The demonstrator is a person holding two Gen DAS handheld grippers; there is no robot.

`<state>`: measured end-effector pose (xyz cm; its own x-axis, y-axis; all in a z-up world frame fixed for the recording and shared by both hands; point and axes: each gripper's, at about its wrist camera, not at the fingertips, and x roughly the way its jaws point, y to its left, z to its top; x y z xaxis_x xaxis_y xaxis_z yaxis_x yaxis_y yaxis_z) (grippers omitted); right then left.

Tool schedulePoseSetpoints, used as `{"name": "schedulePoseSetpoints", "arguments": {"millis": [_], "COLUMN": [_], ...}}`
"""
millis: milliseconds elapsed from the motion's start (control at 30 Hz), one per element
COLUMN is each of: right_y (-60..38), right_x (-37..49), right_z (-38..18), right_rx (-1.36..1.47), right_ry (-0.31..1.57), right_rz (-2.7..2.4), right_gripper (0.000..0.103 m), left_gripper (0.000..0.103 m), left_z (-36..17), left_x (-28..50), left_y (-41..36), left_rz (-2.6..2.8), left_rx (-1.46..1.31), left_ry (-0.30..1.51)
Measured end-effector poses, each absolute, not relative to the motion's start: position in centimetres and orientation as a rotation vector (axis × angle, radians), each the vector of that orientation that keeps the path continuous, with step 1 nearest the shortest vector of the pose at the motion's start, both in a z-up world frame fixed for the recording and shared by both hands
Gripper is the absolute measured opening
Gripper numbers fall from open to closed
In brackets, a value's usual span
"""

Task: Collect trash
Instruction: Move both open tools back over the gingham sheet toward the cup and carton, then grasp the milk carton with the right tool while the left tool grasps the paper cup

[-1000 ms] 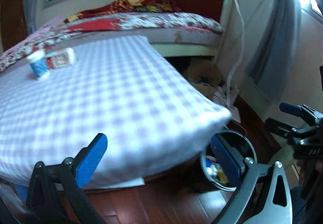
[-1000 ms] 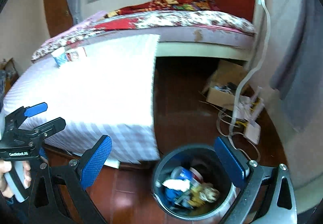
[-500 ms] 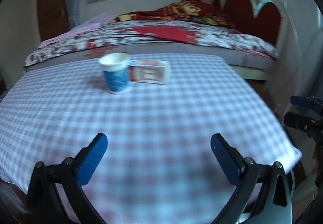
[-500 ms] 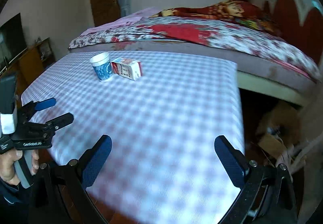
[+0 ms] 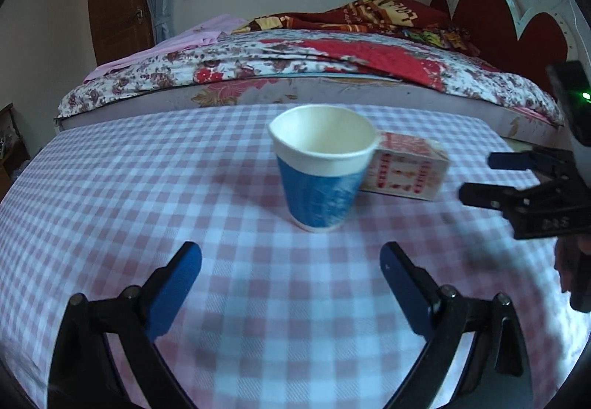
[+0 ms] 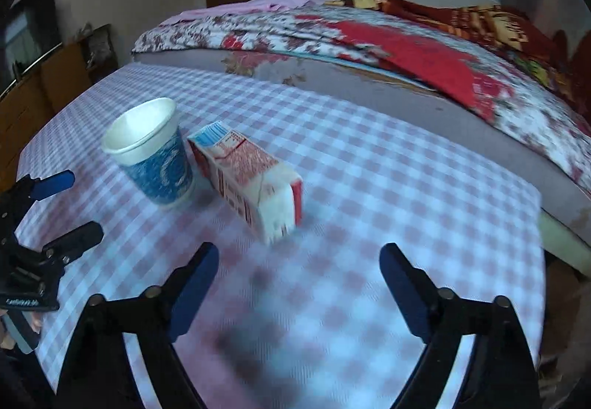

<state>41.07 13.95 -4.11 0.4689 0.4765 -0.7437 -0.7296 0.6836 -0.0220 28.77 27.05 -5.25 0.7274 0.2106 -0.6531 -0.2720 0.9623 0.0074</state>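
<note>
A blue and white paper cup (image 5: 320,172) stands upright on the checked tablecloth (image 5: 110,206). Right beside it lies a red and white carton (image 5: 406,167) on its side. My left gripper (image 5: 291,270) hovers just short of the cup, its jaws wide and closing, with nothing between them. The right wrist view shows the cup (image 6: 153,154) at left and the carton (image 6: 251,184) straight ahead. My right gripper (image 6: 297,278) sits just short of the carton's near end, jaws closing, with nothing between them. Each gripper shows at the edge of the other's view.
A bed (image 5: 332,65) with a floral cover and red blanket stands behind the table. A red headboard (image 5: 517,28) is at the right, a wooden door (image 5: 118,14) and a window at the back. A wooden cabinet (image 6: 44,84) stands left of the table.
Both grippers swung away from the bin on the floor and over the table, closing in on the cup and carton, which now look much larger. The jaws have narrowed slightly.
</note>
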Motion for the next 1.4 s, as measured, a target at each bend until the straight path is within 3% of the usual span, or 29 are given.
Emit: {"name": "schedulePoseSetpoints", "arguments": {"millis": [200, 267, 300, 333, 600, 733, 867, 1067, 1100, 1167, 1400], "right_y": [17.8, 18.3, 18.4, 18.5, 14.7, 15.1, 15.3, 15.7, 15.7, 15.6, 13.8], "right_x": [43.9, 44.6, 44.9, 45.1, 44.0, 44.3, 45.4, 46.1, 46.1, 46.1, 43.7], "right_z": [-5.8, -5.9, -5.9, -5.9, -5.3, -5.0, -4.9, -5.7, -5.8, -5.9, -4.6], "right_rx": [-0.365, -0.332, -0.312, -0.296, -0.24, -0.295, -0.311, -0.313, -0.31, -0.289, -0.245], "right_ry": [0.79, 0.789, 0.801, 0.811, 0.824, 0.8, 0.8, 0.826, 0.832, 0.845, 0.814], "right_rz": [0.817, 0.846, 0.861, 0.856, 0.543, 0.585, 0.628, 0.66, 0.663, 0.663, 0.621], "right_gripper": [0.081, 0.065, 0.052, 0.048, 0.046, 0.055, 0.055, 0.055, 0.048, 0.04, 0.038], "left_gripper": [0.097, 0.097, 0.097, 0.097, 0.097, 0.093, 0.093, 0.084, 0.08, 0.058, 0.054], "left_z": [-5.8, -5.8, -5.8, -5.8, -5.9, -5.7, -5.4, -5.6, -5.7, -6.0, -5.0], "left_x": [30.3, 30.6, 30.7, 30.8, 32.0, 33.1, 34.3, 35.4, 35.5, 35.8, 34.4], "left_y": [28.1, 28.2, 28.2, 28.3, 27.8, 26.9, 27.1, 27.6, 27.7, 28.1, 27.0], "left_rz": [0.254, 0.25, 0.249, 0.246, 0.232, 0.236, 0.261, 0.263, 0.259, 0.238, 0.222], "left_rx": [-0.118, -0.119, -0.121, -0.125, -0.162, -0.143, -0.15, -0.154, -0.155, -0.175, -0.138], "left_ry": [0.733, 0.732, 0.732, 0.734, 0.734, 0.732, 0.729, 0.726, 0.729, 0.743, 0.73]}}
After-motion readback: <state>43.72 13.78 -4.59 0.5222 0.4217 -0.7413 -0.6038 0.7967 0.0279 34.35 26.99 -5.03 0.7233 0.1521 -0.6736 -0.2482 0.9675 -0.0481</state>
